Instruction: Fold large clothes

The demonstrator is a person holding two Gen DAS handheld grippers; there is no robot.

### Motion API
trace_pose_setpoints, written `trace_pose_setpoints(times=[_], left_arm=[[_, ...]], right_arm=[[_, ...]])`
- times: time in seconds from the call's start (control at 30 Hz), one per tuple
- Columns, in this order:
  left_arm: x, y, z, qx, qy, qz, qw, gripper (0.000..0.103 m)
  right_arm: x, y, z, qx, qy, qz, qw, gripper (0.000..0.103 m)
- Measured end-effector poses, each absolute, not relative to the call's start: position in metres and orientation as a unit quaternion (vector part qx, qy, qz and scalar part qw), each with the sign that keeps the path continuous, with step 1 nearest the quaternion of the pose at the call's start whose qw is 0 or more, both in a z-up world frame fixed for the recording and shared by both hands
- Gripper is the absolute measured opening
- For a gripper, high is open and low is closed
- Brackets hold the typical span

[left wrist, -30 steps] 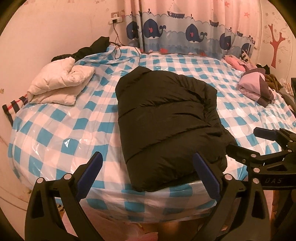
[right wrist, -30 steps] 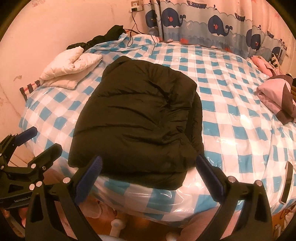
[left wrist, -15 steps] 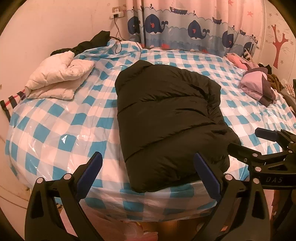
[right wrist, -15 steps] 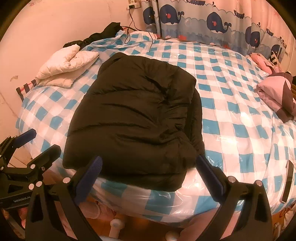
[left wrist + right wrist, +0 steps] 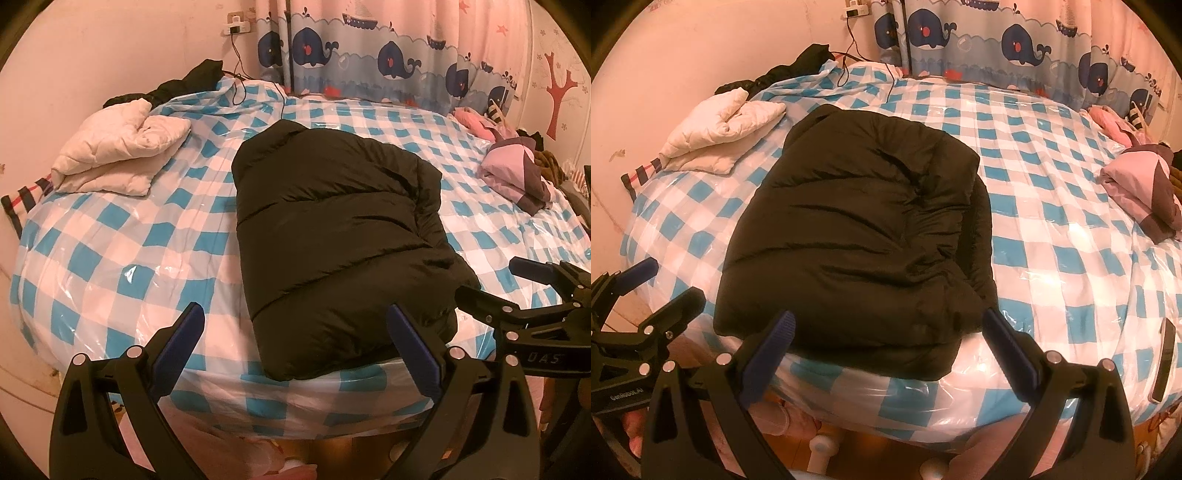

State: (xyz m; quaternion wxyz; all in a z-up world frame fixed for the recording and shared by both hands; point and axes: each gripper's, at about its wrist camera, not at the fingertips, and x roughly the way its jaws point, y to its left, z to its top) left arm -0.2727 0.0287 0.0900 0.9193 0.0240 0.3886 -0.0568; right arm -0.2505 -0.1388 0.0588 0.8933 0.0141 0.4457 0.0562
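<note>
**Two grippers held wide over a folded black jacket**

Both grippers hover off the near edge of the bed (image 5: 110, 236), neither touching anything. The left gripper (image 5: 295, 347) has its jaws spread far apart, and the right gripper (image 5: 886, 345) is spread just as wide, each holding nothing.

The black puffer jacket (image 5: 849, 236) lies folded into a thick bundle on the bed's blue-and-white checked cover, its near end reaching the bed's front edge, just beyond the blue finger pads (image 5: 772, 350). Beyond the jacket on its left, by the wall, sits a folded cream quilted garment (image 5: 118, 155), well apart from it. On the jacket's right, near the bed's far side, lies a pink and purple garment (image 5: 1137, 188). A whale-print curtain (image 5: 388, 62) hangs behind the bed, and a dark flat device (image 5: 1161, 369) rests on the cover near the bed's right front edge.
</note>
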Motion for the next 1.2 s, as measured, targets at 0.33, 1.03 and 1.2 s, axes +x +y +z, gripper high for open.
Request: trace_pose_setpoints(times=[0.33, 1.03, 1.2], left_arm=[[-0.28, 0.032, 0.098, 0.024, 0.383, -0.06, 0.922, 0.095], [-0.291, 0.036, 0.107, 0.015, 0.384, -0.064, 0.921, 0.095], [-0.287, 0.038, 0.104, 0.01, 0.392, -0.061, 0.918, 0.095]], right_arm=[[-0.254, -0.143, 0.063, 0.013, 0.441, 0.057, 0.895, 0.097], [-0.257, -0.136, 0.067, 0.01, 0.44, 0.06, 0.896, 0.097], [-0.258, -0.136, 0.067, 0.01, 0.44, 0.06, 0.896, 0.097]])
